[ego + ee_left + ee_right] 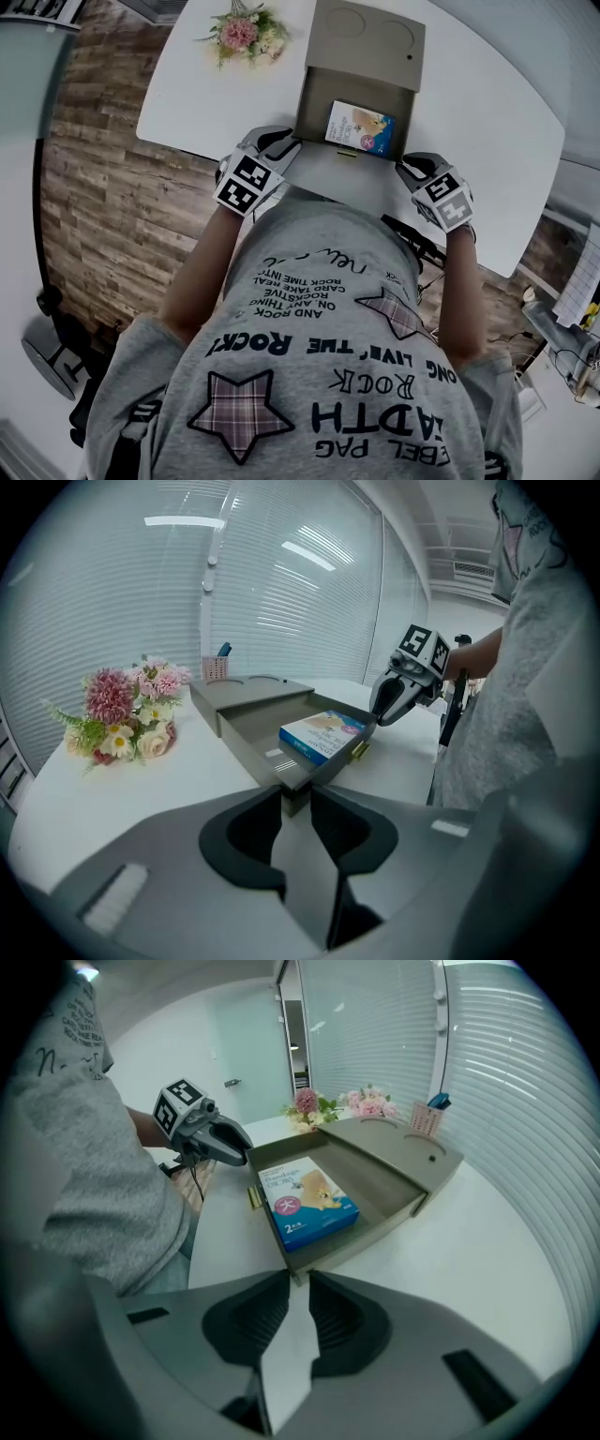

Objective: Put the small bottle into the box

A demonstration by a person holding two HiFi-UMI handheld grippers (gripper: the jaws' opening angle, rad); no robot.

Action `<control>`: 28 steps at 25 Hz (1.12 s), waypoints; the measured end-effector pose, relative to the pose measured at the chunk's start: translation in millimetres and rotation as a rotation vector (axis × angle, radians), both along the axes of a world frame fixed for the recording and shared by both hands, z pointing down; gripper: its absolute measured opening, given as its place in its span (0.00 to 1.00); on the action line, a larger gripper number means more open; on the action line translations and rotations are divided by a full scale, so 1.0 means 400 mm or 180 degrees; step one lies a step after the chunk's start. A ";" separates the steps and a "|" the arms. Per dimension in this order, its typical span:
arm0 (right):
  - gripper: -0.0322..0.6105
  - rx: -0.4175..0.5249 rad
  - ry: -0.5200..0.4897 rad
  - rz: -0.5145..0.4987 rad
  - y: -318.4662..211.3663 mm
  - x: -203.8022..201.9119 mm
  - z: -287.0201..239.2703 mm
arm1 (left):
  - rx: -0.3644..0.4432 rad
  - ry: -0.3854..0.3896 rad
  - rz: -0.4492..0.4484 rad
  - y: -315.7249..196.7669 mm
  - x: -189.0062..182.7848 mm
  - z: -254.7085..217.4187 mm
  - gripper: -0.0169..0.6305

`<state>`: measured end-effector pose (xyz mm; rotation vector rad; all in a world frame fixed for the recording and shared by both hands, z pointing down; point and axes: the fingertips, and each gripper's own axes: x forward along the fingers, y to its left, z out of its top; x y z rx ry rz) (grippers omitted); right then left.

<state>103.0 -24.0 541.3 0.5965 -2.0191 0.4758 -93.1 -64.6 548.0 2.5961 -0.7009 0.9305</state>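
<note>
Progress appears late-stage, with 1 caveat: no loose bottle shows in any of the 3 views. Only a blue-and-white carton (361,127) lies inside the grey box (364,86). It is judged to be the bottle's packaging, so the loading step reads as done. Remaining work, on that judgement, is closing. The lid (370,33) is folded fully back toward 12 o'clock with its 2 round recesses facing up, and the brass latch (347,156) on the near wall is unfastened. The carton rests flat on the box floor, printed face up, close to the near wall at the 6 o'clock side. Its long axis runs 9 to 3 o'clock in the head view, dipping slightly at the 3 o'clock end. The foot of its print faces 3 o'clock, toward the right gripper (298,1281). That gripper has its jaws pinched on the box's near corner at 5 o'clock. The left gripper (295,797) has its jaws pinched on the near corner at 7 o'clock. Neither holds the carton. The box sits on the white table (487,122), with a flower bunch (246,33) well apart at 10 o'clock.
</note>
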 end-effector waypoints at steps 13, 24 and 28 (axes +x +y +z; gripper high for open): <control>0.16 0.0026 -0.0046 0.0061 -0.005 0.006 -0.019 | 0.0014 0.0040 -0.0033 -0.007 0.005 -0.018 0.19; 0.16 0.0047 -0.0088 0.0059 -0.016 0.004 -0.022 | 0.0009 0.0012 -0.0008 -0.018 0.002 -0.019 0.19; 0.16 0.0076 -0.0120 0.0091 -0.022 0.008 -0.027 | -0.0004 0.0063 -0.0084 -0.021 0.004 -0.024 0.19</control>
